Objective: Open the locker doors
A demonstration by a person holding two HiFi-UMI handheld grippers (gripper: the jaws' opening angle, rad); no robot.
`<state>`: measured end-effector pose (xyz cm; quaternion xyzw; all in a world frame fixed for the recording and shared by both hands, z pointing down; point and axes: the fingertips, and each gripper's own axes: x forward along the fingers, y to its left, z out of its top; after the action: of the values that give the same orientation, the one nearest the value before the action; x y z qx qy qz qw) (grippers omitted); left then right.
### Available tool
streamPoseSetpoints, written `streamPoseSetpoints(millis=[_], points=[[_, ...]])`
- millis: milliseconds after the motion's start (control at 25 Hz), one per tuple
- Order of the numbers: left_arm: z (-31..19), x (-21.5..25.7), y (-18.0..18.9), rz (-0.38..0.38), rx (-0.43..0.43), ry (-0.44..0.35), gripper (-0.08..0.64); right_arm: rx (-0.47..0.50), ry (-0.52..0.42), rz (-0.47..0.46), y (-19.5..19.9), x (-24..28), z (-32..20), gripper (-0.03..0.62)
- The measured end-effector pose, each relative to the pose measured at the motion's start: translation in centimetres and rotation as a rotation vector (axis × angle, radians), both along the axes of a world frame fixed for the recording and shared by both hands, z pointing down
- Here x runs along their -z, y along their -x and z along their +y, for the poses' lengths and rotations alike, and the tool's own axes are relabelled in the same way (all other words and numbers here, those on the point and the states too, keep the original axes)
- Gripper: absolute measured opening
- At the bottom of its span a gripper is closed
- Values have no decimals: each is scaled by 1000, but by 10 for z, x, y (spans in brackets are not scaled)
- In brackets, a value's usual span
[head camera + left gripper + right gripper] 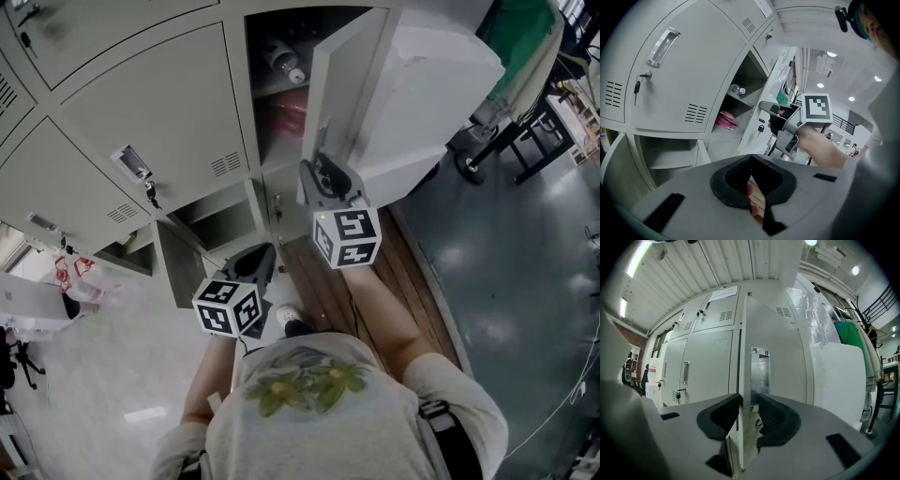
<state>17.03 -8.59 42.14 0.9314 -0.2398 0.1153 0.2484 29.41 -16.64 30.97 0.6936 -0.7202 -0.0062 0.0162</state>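
Right gripper view: jaws of your right gripper pinch the thin edge of the half-open locker door; pull off its hinge arc and that edge may slip free; jaws of your left gripper rest together, empty.

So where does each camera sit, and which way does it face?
Head view: on the person's head, facing down at lockers; shows forearms, left gripper, right gripper.
Left gripper view: on that gripper, facing lockers past its closed jaws.
Right gripper view: on that gripper, facing the door edge it clamps.
Shared: all show that door.
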Motion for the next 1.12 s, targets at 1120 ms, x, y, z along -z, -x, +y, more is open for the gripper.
streamPoseSetpoints(millis=[1120], points=[[36, -2, -34, 0, -103, 0, 30, -51, -2, -27, -37, -6, 55, 83]])
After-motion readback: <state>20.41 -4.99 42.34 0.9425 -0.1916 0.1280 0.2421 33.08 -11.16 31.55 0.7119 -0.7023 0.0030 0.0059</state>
